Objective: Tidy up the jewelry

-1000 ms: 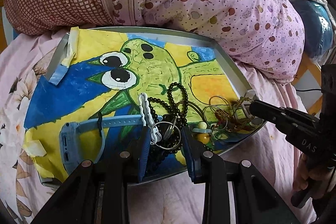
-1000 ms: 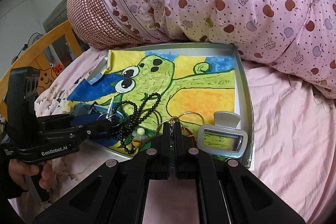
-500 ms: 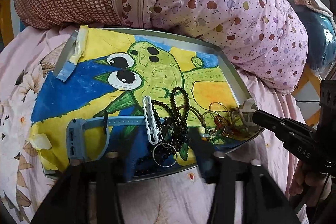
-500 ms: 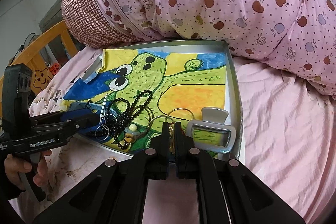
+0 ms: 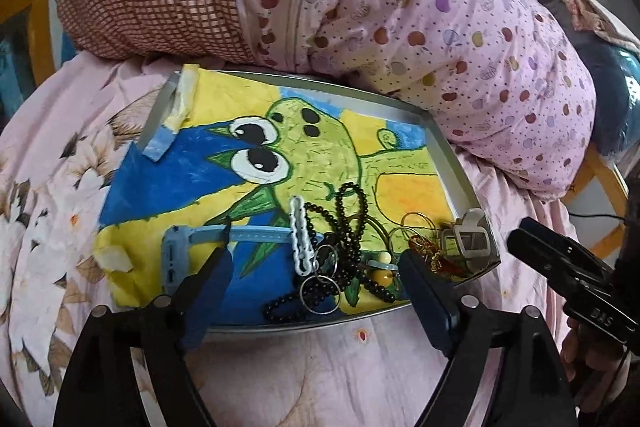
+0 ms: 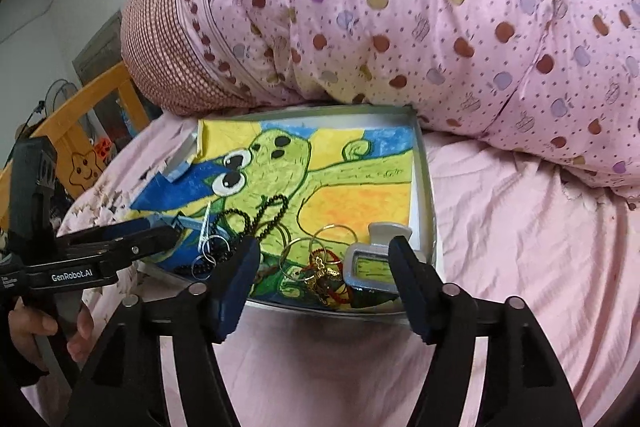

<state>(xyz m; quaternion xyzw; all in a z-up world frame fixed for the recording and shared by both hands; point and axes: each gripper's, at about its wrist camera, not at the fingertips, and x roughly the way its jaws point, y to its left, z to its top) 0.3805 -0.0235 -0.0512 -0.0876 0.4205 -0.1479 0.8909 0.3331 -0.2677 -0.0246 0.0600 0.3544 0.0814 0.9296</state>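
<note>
A metal tray [image 5: 452, 163] lined with a painted frog picture lies on the bed. A tangle of jewelry sits along its near edge: a black bead necklace [image 5: 348, 227], a white link chain [image 5: 300, 239], silver rings [image 5: 320, 287], a blue watch strap [image 5: 176, 255], gold hoops [image 6: 332, 239], a gold chain with red cord [image 6: 324, 275] and a grey clip [image 6: 368, 259]. My left gripper [image 5: 316, 287] is open, its fingers either side of the rings and beads. Over the gold chain my right gripper [image 6: 324, 279] is open too, holding nothing.
A bulky pink apple-print quilt [image 5: 440, 27] presses against the tray's far edge [image 6: 320, 111]. Pink bedsheet [image 6: 520, 247] surrounds the tray. A yellow wooden bed rail [image 6: 100, 95] stands at the left. A hand [image 6: 32, 327] holds the left gripper's [image 6: 160, 237] handle.
Both grippers have opened wide. The right one let go of the gold chain, which now lies in the tray. The left one released the silver rings and drew back slightly.
</note>
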